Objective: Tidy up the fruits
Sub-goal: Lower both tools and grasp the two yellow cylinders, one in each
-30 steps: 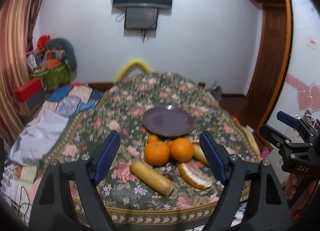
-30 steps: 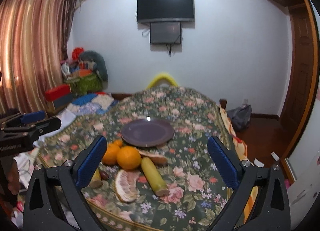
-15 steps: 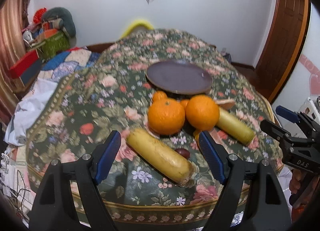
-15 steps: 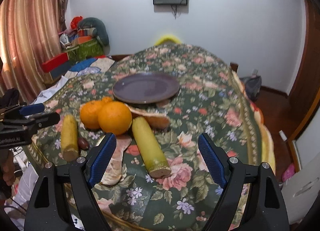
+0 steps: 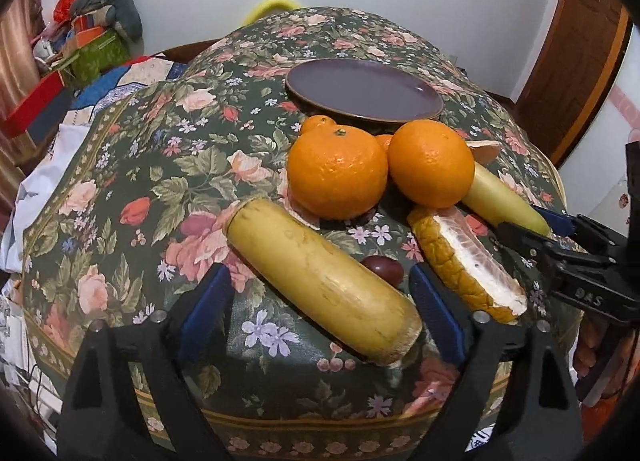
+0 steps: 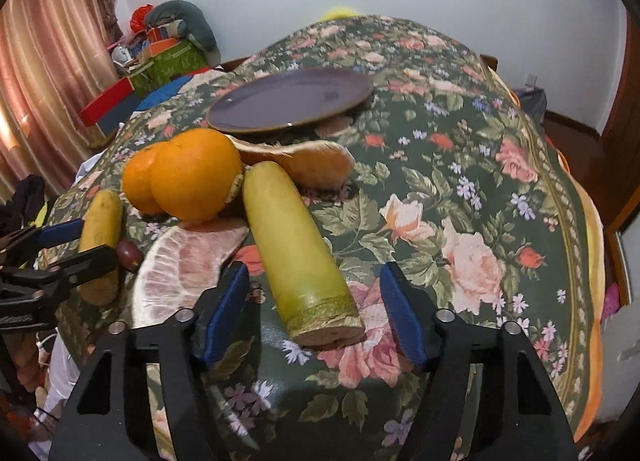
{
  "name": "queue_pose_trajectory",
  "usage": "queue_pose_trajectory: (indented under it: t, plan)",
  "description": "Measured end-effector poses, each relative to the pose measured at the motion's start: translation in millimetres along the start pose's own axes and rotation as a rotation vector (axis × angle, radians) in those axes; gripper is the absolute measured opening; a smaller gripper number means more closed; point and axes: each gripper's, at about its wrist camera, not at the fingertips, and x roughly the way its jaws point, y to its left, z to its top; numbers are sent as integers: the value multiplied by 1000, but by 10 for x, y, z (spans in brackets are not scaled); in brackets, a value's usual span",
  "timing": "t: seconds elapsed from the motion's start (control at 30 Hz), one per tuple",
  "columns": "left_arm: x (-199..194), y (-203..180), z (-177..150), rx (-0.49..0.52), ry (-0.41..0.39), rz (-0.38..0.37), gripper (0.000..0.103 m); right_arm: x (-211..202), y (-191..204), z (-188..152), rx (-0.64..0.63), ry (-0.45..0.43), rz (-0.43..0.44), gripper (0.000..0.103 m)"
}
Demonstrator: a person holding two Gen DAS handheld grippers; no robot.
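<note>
On the floral tablecloth (image 5: 132, 181) lie two oranges (image 5: 338, 171) (image 5: 430, 163), smaller mandarins behind them, two yellow cane-like sticks, a pomelo wedge (image 5: 466, 261) and a dark red date (image 5: 382, 269). An empty purple plate (image 5: 364, 89) sits behind them. My left gripper (image 5: 320, 309) is open, its jaws on either side of the near yellow stick (image 5: 320, 273). My right gripper (image 6: 314, 317) is open, astride the cut end of the greener stick (image 6: 296, 249). The pomelo wedge (image 6: 188, 261) lies just left of it; a peel piece (image 6: 296, 161) lies behind.
The table edge runs close under both grippers. Boxes, bags and cloth are piled on the floor at the left (image 5: 80, 49), by a curtain (image 6: 44, 61). A wooden door (image 5: 576, 41) stands at the right. Each gripper shows at the edge of the other's view.
Both grippers have moved down and forward to the fruit. Each now has its open jaws around the near end of a yellow stick.
</note>
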Motion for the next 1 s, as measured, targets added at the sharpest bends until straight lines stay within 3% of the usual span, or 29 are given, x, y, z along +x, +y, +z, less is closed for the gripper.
queue_pose_trajectory:
  t: [0.07, 0.2, 0.37, 0.63, 0.7, 0.87, 1.0]
  plan:
    - [-6, 13, -10, 9, -11, 1, 94, -8, 12, -5, -6, -2, 0, 61]
    - [-65, 88, -30, 20, -43, 44, 95, -36, 20, -29, -8, 0, 8, 44]
    - [-118, 320, -60, -9, -37, 89, 94, -69, 15, -45, 5, 6, 27, 40]
    - [-60, 422, -134, -80, 5, 32, 79, -180, 28, -141, -8, 22, 24, 35]
    - [-48, 392, -137, -81, 7, 6, 68, -195, 21, -129, -9, 20, 31, 35]
    - [-11, 267, -89, -15, -2, 21, 55, -133, 38, -43, -19, 24, 34, 35]
    - [18, 279, -22, 17, 2, -19, 44, -113, 43, -60, -9, 24, 39, 35]
